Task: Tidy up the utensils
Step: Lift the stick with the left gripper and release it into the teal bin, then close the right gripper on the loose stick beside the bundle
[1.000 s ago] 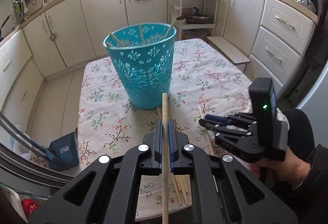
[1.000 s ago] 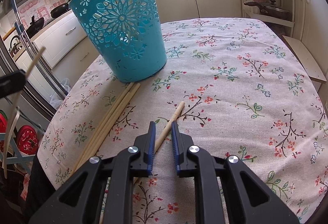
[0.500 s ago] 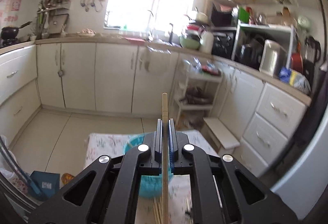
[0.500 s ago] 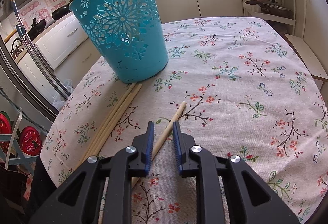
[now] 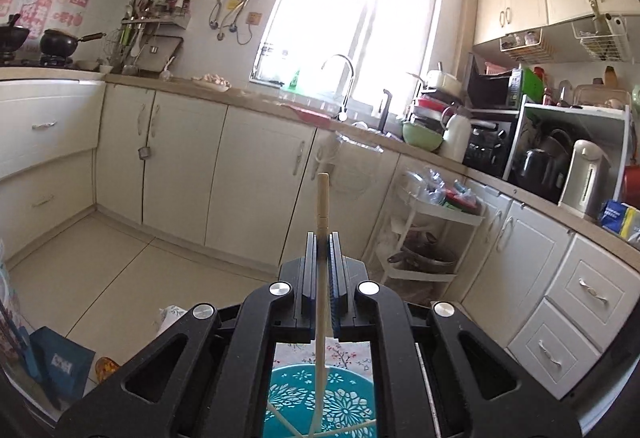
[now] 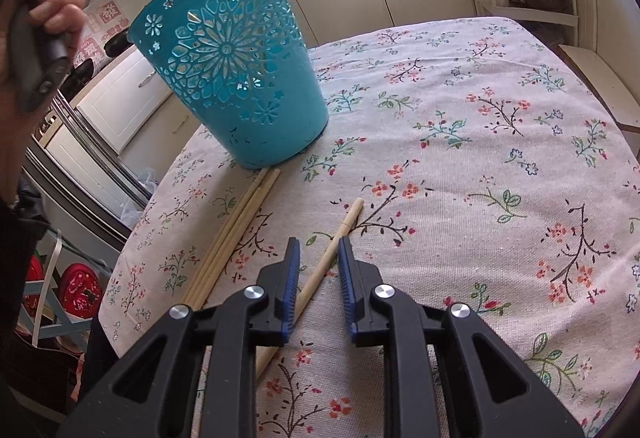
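In the left wrist view my left gripper (image 5: 322,238) is shut on a wooden chopstick (image 5: 322,197) that stands upright between the pads. The chopstick's lower end reaches down into the teal cut-out basket (image 5: 344,402) right below, where other sticks lie. In the right wrist view the basket (image 6: 232,69) stands on the floral tablecloth (image 6: 480,157). My right gripper (image 6: 318,250) is open low over the cloth. A single chopstick (image 6: 350,215) lies on the cloth between its fingers, and the pads do not press on it. A bundle of chopsticks (image 6: 236,234) lies to its left.
A person's hand (image 6: 52,9) holds the left gripper's handle at the upper left, above and beside the basket. Kitchen cabinets (image 5: 256,181), a sink tap (image 5: 340,77) and a wire cart (image 5: 432,238) stand beyond the table. The table's left edge (image 6: 132,238) is close to the bundle.
My left gripper has risen from the table with the chopstick and tilted up, now over the basket. The right gripper has stayed put, its jaws slightly wider.
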Available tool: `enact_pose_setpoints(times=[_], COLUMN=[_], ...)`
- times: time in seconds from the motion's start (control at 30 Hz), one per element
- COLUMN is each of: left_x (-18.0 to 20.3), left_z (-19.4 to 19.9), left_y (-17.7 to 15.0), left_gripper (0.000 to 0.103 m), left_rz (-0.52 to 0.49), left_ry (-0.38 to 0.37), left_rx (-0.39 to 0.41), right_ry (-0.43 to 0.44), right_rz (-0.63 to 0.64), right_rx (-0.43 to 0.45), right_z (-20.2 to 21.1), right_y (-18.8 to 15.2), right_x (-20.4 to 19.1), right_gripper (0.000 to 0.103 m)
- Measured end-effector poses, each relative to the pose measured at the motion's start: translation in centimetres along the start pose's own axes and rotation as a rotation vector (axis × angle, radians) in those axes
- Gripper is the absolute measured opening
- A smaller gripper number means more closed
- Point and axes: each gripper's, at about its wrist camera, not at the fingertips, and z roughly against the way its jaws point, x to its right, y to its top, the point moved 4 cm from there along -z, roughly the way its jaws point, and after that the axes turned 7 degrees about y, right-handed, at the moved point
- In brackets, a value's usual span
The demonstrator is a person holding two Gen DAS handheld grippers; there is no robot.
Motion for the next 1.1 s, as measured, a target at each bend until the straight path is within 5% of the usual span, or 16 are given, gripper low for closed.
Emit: enact_pose_setpoints(times=[0.37,0.43,0.5,0.57,0.7,0.8,0.97,1.1], left_x=[0.0,-0.4,-1.1,-2.4,-5.4,-8.1,-11.8,-12.7], left_z=[-1.3,-0.4,0.9,3.0,6.8,8.8,8.3,7.5], left_y=[-5.3,-5.9,-6.0,-5.7,-5.8,-7.6,-14.0,-17.6], left_gripper=[0.007,0.014,0.041,0.054,0.069,0.075,0.075,0.075], left_rz=[-0.099,-0.114,-0.119,-0.113,-0.096,-0.087,-0.072,-0.075], left_ry=[0.035,0.045,0.065,0.099,0.148,0.195,0.244,0.244], left_rx=[-0.138,-0.154,-0.149,-0.12,-0.085,-0.103,-0.285,-0.365], right_ry=[0.005,-0.001,-0.009,-0.022,-0.064,-0.121,-0.183,-0.218], right_rz=[-0.005,0.001,0.01,0.021,0.06,0.113,0.363,0.38], right_rx=[0.0,0.0,0.0,0.0,-0.006,-0.023,-0.159,-0.243], right_z=[0.1,0.0,0.0,-0.1,-0.3,-0.7,-1.6,-1.2], right_y=[0.0,0.0,0.0,-0.1,-0.1,-0.1,0.1,1.2], right_x=[0.0,-0.1,-0.2,-0.4,-1.0,-1.7,-3.2,-1.6], right_gripper=[0.021,0.021,0.021,0.021,0.022,0.022,0.019,0.019])
